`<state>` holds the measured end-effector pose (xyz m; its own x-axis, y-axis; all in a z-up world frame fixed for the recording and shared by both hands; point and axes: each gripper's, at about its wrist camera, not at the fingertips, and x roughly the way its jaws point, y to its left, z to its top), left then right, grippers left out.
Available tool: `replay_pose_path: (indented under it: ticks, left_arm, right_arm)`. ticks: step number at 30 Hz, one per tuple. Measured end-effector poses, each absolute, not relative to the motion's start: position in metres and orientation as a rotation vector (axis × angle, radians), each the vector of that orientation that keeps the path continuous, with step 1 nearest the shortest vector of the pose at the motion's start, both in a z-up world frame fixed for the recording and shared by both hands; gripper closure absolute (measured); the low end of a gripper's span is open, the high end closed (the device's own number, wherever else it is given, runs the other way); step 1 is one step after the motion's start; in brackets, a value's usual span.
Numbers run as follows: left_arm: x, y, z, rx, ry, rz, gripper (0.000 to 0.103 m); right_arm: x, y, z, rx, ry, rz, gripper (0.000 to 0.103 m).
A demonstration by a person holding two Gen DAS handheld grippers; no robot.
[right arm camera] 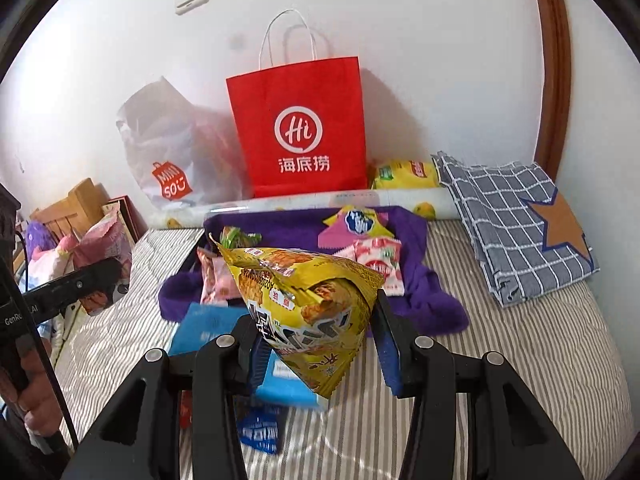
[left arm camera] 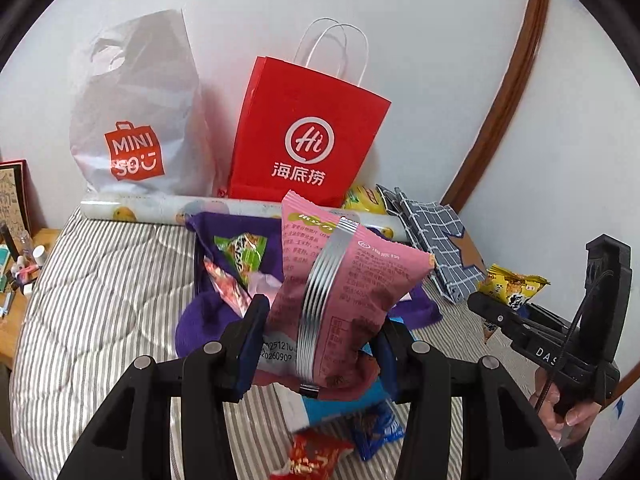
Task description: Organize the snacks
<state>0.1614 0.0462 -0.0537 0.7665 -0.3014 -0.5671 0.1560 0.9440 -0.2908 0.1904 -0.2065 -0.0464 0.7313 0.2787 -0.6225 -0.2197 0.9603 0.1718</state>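
Observation:
My left gripper [left arm camera: 316, 344] is shut on a pink snack packet [left arm camera: 344, 280] with a silver seam and holds it above the striped bed. My right gripper [right arm camera: 320, 340] is shut on a yellow snack packet [right arm camera: 308, 308], also held above the bed. The yellow packet also shows in the left wrist view [left arm camera: 514, 286], and the pink packet in the right wrist view [right arm camera: 102, 248]. A purple-lined box [right arm camera: 400, 280] ahead holds several small snacks, among them a green packet [left arm camera: 240, 254] and pink-white packets [right arm camera: 378, 258]. A blue box [right arm camera: 208, 328] and small blue [right arm camera: 260, 428] and red [left arm camera: 312, 456] packets lie below the grippers.
A red paper bag [left arm camera: 304, 136] and a white Miniso plastic bag [left arm camera: 136, 120] stand against the wall behind a rolled sheet [left arm camera: 132, 210]. A folded checked cloth [right arm camera: 516, 232] lies at the right. A yellow packet [right arm camera: 408, 174] lies by the red bag. A cluttered wooden stand [left arm camera: 24, 264] is at the left.

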Motion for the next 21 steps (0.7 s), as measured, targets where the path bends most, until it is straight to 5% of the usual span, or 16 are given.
replay_pose_path:
  ticks: [21]
  left_arm:
    - [0.253,0.055,-0.047,-0.258,0.668,-0.181,0.057]
  right_arm:
    - [0.293,-0.183,-0.033,0.103,0.673,0.313,0.058]
